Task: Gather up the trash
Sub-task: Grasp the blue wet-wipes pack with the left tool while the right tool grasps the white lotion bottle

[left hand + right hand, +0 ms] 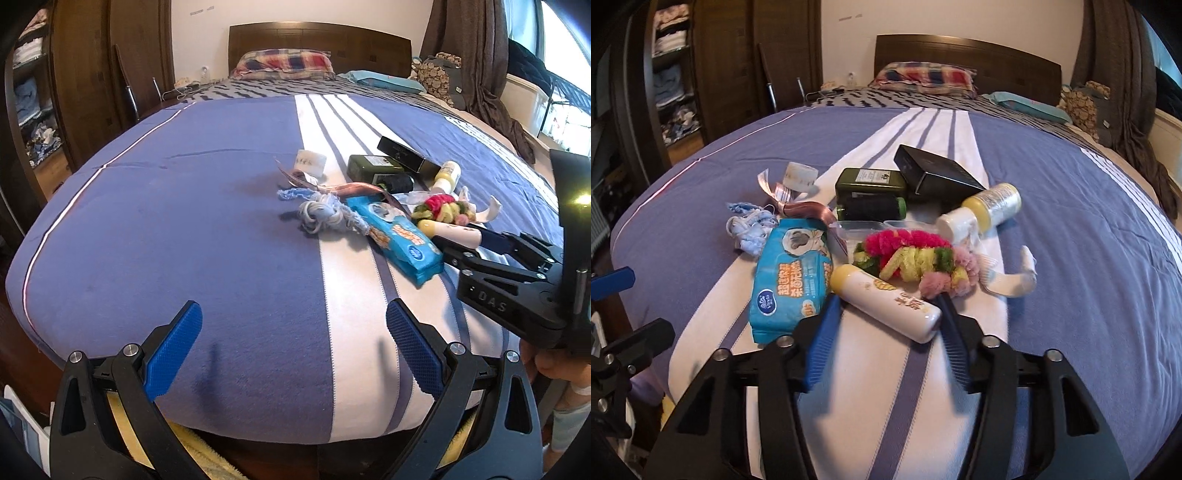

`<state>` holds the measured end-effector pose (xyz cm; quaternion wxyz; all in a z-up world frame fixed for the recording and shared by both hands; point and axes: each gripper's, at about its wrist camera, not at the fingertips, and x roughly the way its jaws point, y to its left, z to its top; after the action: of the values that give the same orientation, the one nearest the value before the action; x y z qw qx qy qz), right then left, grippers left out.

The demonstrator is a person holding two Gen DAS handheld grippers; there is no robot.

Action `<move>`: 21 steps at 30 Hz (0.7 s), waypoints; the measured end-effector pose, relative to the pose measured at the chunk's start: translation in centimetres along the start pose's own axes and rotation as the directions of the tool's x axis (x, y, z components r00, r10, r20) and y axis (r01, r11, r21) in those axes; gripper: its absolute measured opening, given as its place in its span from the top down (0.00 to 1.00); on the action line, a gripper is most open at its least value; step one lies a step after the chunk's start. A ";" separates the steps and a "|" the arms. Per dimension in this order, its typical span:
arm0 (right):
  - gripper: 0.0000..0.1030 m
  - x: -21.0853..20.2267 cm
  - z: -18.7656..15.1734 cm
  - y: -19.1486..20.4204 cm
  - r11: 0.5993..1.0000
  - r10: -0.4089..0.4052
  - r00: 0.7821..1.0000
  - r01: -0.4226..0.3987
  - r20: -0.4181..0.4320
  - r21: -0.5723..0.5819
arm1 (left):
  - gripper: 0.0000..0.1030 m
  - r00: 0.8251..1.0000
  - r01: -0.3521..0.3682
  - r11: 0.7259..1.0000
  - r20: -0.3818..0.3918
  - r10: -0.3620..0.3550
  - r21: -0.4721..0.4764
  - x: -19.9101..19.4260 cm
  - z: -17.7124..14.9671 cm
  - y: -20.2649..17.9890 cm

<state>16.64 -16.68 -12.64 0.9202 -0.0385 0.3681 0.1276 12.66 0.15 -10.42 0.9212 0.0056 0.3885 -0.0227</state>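
My right tool (886, 321) sits low over the foot of the bed (1071, 295), its blue pads on either side of the white bottle with the yellow cap (886, 299). The left pad looks to be against the bottle's flank near the cap end; the right pad is at its rounded base. I cannot tell whether both are pressing yet, so I count the jaws as part-closed around it, not clamped. My left tool (293, 343) hangs nearer the bed's edge, jaws wide apart, with nothing between them.

I judge the bottle to be smooth, hard plastic, rigid, light and probably near empty. It lies aslant across the white stripe, so a glossy round body could roll or squirt out of the pads. I would take it across the middle of the barrel, not at the tapered ends.

Just left of it lies the blue wet-wipe pack (790, 280): soft, crinkly and slack, best pinched at an edge. Behind the bottle the pink, yellow and green fuzzy coil (916, 258) touches it. It is soft and apt to snag and drag along. A white ribbon (1012, 280) curls to the right.

Farther back are the tangle of blue yarn (750, 229), a clear plastic tub (857, 227), the dark thread spool (871, 206), the green box (870, 181), the black box (934, 171) and a second, clear yellow-capped bottle (990, 206).
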 end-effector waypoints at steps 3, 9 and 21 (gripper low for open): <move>0.64 0.2 0.1 -0.5 1.000 0.022 1.000 -0.022 -0.002 0.009 | 0.08 1.000 0.005 1.000 0.000 -0.005 0.001 0.1 0.0 -0.3; 0.73 -0.3 -0.1 -1.2 0.998 0.052 0.999 -0.052 0.010 0.037 | 0.08 1.000 0.014 1.000 -0.003 -0.014 0.010 0.6 0.1 -1.1; 0.79 -4.0 -3.0 -4.4 0.993 -0.024 0.999 0.019 0.039 0.119 | 0.10 0.993 0.118 0.992 0.003 -0.118 0.041 3.1 1.9 -5.4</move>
<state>13.00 -22.27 -12.13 0.9294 0.0147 0.3560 0.0964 15.98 -5.41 -11.27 0.9189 0.0015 0.3852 -0.0850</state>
